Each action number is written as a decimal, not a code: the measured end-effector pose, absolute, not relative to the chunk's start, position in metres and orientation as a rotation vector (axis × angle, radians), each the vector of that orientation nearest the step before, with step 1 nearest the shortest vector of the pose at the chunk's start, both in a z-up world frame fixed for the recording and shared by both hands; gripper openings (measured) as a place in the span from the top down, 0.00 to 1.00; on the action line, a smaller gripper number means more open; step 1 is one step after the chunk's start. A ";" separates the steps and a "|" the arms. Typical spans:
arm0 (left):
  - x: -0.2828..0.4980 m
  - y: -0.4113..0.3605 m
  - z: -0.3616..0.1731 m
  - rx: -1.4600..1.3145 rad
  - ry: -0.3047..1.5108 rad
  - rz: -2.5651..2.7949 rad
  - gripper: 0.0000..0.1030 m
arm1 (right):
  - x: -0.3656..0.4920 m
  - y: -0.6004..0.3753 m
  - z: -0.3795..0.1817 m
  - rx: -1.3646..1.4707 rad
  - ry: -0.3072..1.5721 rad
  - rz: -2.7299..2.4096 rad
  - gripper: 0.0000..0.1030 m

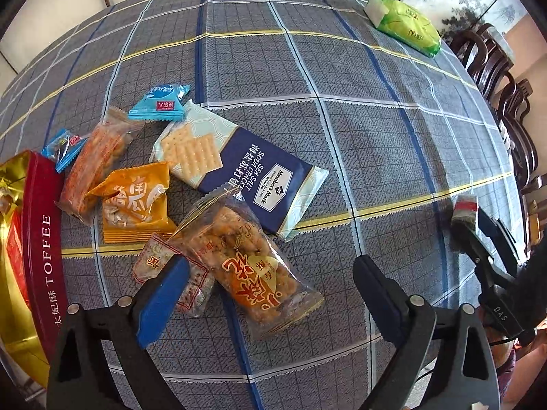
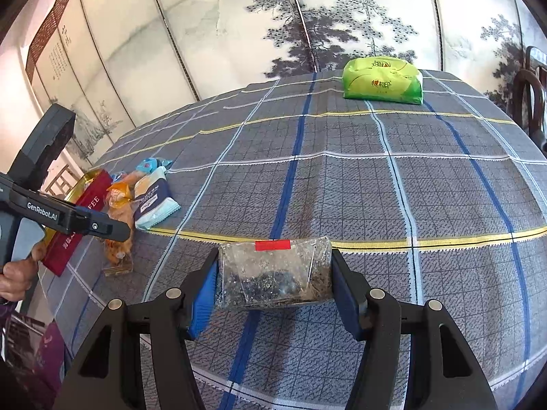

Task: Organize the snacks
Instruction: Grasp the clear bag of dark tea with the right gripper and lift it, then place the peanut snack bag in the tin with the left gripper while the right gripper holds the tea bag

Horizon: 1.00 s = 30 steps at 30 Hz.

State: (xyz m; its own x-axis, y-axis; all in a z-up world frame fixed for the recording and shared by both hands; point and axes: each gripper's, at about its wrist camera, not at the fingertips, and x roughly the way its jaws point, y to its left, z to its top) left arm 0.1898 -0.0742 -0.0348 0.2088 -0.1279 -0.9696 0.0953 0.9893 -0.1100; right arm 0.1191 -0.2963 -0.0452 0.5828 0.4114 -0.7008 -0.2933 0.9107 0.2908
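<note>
Left wrist: jaws spread over seven snack packets (image 1: 239, 171); right jaws pinching one clear packet (image 2: 275, 273).

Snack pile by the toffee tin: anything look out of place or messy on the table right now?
Yes. The snack packets lie jumbled and overlapping beside the toffee tin, not in it. One green pack sits alone at the far edge of the table. Nothing looks spilled or torn.

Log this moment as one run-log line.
left hand-held gripper: open above clear snack bag | right hand-held gripper: shut on dark packet | toffee tin: left of pile
</note>
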 end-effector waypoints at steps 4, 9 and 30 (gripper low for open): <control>0.182 -0.076 -0.029 -0.027 1.394 -0.188 0.70 | 0.118 -0.301 -0.044 0.180 0.845 0.415 0.41; 0.176 -0.076 -0.036 -0.042 1.422 -0.226 0.61 | 0.119 -0.301 -0.044 0.190 0.845 0.420 0.41; 0.136 -0.091 -0.040 -0.029 1.288 -0.253 0.68 | 0.125 -0.300 -0.047 0.182 0.886 0.366 0.40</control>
